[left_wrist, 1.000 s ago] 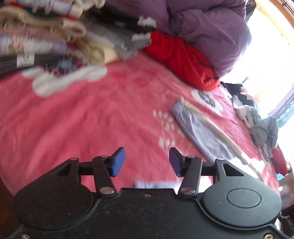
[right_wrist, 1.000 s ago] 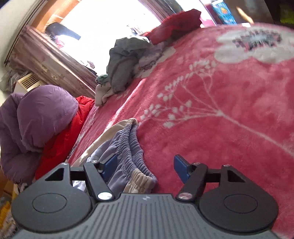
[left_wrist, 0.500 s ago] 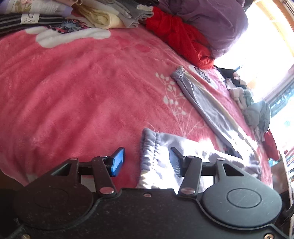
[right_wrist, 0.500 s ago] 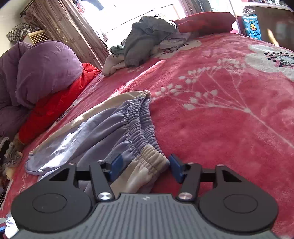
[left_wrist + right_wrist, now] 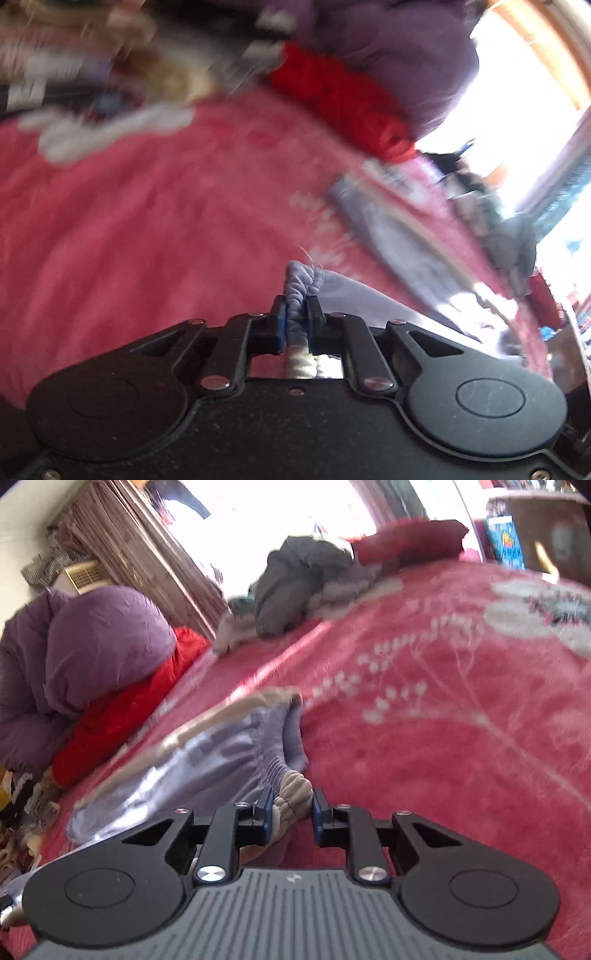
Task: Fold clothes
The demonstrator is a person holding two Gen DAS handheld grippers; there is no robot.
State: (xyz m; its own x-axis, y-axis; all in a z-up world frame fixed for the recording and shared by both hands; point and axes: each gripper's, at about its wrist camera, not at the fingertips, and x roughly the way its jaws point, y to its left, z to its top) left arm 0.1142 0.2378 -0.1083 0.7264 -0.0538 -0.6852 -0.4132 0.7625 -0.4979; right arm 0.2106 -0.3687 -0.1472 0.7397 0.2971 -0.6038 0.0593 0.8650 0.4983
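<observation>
Left gripper (image 5: 296,320): pressed tight on the gathered elastic hem of the lavender-grey trousers (image 5: 369,295); the cloth behind its fingers is hidden by the black body.
Right gripper (image 5: 291,812): pinching the trousers' (image 5: 221,760) beige ribbed cuff.
Trousers: stretched ahead of both tools across the pink floral fleece blanket (image 5: 443,757).
Background: motion-blurred; purple quilted duvet (image 5: 92,650) far left of the right tool.

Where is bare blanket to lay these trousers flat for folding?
Free: the pink blanket right of the lavender trousers, and the stretch between them and the blurred folded stack. Crowded: purple duvet, red garment, grey clothes heap.
</observation>
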